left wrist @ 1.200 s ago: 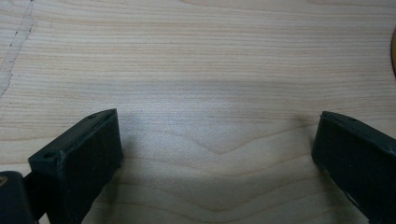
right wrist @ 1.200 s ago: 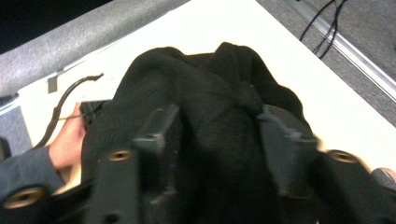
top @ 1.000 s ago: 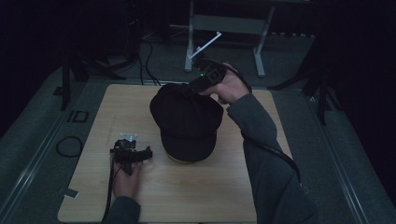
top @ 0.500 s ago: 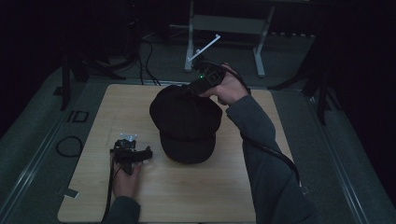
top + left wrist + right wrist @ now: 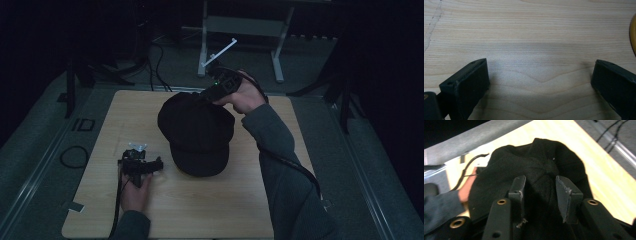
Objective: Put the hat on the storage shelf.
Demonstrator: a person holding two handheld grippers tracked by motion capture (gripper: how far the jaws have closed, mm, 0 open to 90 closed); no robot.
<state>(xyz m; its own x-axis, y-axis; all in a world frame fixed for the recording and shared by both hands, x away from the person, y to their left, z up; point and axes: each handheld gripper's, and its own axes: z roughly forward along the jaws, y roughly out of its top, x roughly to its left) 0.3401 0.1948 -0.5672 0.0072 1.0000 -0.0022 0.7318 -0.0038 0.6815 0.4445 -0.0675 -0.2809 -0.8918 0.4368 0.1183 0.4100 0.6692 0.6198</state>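
Note:
A black cap (image 5: 196, 132) lies in the middle of the pale wooden table (image 5: 100, 125), brim toward the front. My right gripper (image 5: 201, 95) comes in from the far side and is shut on the fabric at the cap's back edge. In the right gripper view the jaws (image 5: 541, 187) stand a little apart, and a fold of the black cap (image 5: 536, 162) is pinched between them. My left gripper (image 5: 146, 159) rests low on the table just left of the brim. Its jaws (image 5: 540, 82) are open over bare wood.
A metal stand (image 5: 240, 25) and dark cables (image 5: 155, 55) sit on the floor behind the table. A cable loop (image 5: 75, 155) lies off the left edge. Bare wood shows at the table's front and right. A yellowish edge (image 5: 633, 35) shows at the right of the left gripper view.
The right hand and the cap's back edge have shifted very slightly to the left. The left gripper has stayed where it was.

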